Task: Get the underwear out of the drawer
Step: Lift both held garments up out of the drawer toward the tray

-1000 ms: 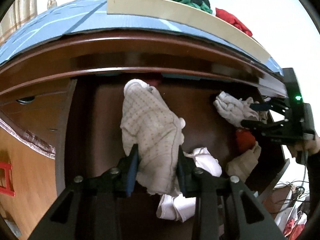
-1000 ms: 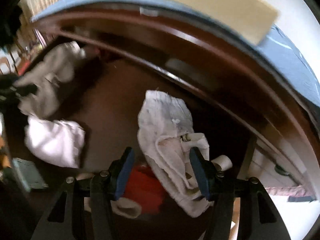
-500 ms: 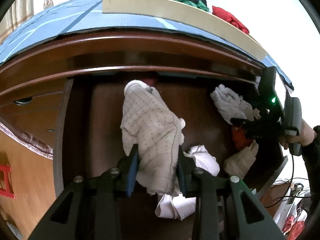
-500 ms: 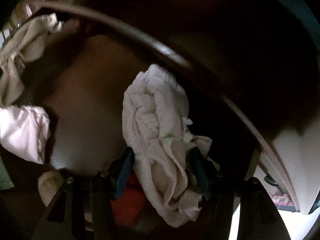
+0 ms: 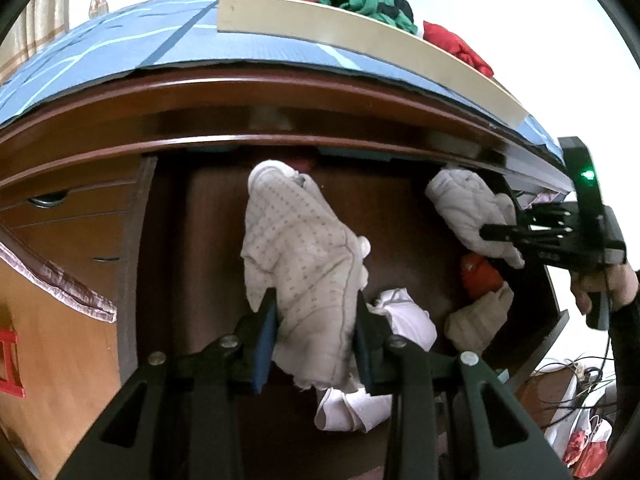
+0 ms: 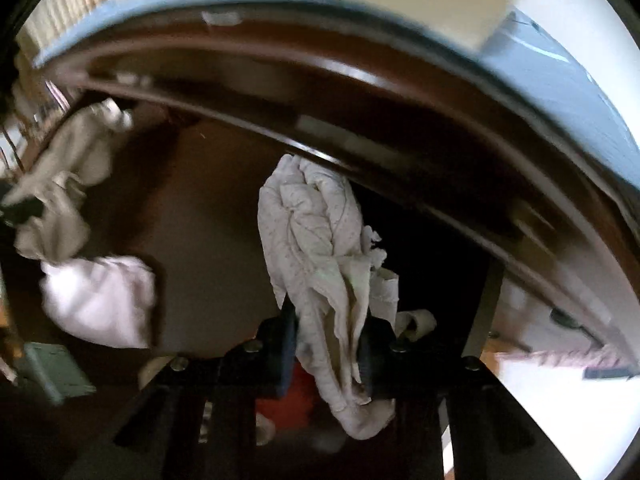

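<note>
The dark wooden drawer point(image 5: 200, 240) stands open below me. My left gripper point(image 5: 316, 304) is shut on a cream underwear with small dots point(image 5: 300, 240), which hangs over the drawer's middle. At the drawer's right end my right gripper point(image 5: 504, 236) has a crumpled white underwear point(image 5: 464, 204) between its jaws. In the right wrist view the jaws of that gripper point(image 6: 328, 316) are closing, and the blue pads press on the bunched white underwear point(image 6: 308, 220). A white piece point(image 5: 404, 316), a red piece point(image 5: 478, 276) and a beige piece point(image 5: 476, 320) lie on the drawer floor.
Above the drawer juts the dresser top with a blue mat point(image 5: 120, 48) and a pale board point(image 5: 340, 36) carrying green and red clothes. A person's hand point(image 5: 600, 284) holds the right gripper. Lower drawers with a metal handle point(image 5: 44, 200) sit at the left. Cables lie on the floor at right.
The right gripper dipped deep into the drawer, then drew back and closed its jaws on the crumpled white underwear. The left gripper and its dotted underwear stayed still.
</note>
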Available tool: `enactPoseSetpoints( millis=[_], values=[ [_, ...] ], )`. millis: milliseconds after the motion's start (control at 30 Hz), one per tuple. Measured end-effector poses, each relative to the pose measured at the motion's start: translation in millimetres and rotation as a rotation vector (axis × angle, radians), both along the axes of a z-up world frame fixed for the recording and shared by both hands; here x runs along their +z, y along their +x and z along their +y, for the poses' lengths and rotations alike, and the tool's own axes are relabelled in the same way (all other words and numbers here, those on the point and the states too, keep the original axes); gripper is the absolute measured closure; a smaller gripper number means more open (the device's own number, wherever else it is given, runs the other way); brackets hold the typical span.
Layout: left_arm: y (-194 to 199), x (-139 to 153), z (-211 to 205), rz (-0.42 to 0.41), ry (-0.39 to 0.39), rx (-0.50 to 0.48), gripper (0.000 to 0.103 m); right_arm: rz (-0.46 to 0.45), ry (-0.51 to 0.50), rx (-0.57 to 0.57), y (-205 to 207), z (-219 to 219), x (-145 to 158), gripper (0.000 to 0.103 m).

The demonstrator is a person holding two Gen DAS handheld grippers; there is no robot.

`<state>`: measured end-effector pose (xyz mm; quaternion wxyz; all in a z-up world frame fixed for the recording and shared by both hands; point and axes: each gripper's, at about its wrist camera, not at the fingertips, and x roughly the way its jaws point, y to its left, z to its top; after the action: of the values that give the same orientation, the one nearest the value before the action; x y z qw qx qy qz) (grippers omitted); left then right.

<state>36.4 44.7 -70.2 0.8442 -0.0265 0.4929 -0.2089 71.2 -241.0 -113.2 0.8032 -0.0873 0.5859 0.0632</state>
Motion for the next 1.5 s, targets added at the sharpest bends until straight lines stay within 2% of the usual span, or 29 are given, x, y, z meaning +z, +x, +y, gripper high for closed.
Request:
enactPoseSetpoints(
  millis=[233, 367, 400, 533, 667, 800, 1033, 1500],
  values=[
    [-6.6, 4.5, 1.2, -0.019, -0.005, -0.009, 0.07, -0.021, 0.341, -0.103, -22.8, -4.4, 31.6, 0.076],
    [-12.3, 9.3, 0.7, -0.037, -0.001, -0.016, 0.07, -0.035, 0.604, -0.195, -42.1, -7.9, 36.4, 0.077],
    [-13.8, 10.6, 1.0, -0.042, 0.0, -0.018, 0.07, -0.043, 0.635, -0.208, -42.7, -9.5, 29.2, 0.077],
    [-22.0, 20.3, 0.5, -0.069, -0.004, -0.033, 0.07, -0.112, 0.744, -0.261, -56.2, -2.6, 31.7, 0.077],
    [-33.3, 32.8, 1.7, -0.109, -0.011, -0.051, 0.07, -0.177, 0.818, -0.299, -59.7, 5.9, 27.6, 0.077],
    [-41.1, 45.8, 3.1, -0.147, -0.022, -0.054, 0.07, -0.217, 0.862, -0.302, -65.3, 14.9, 42.8, 0.077],
    [-47.5, 66.5, -0.2, -0.205, -0.037, -0.092, 0.07, -0.291, 0.874, -0.307, -80.0, 30.4, 56.0, 0.076],
    [-53.5, 91.5, -44.8, -0.241, -0.044, -0.249, 0.07, -0.418, 0.877, -0.392, -137.0, 0.0, 80.4, 0.076]
  ],
)
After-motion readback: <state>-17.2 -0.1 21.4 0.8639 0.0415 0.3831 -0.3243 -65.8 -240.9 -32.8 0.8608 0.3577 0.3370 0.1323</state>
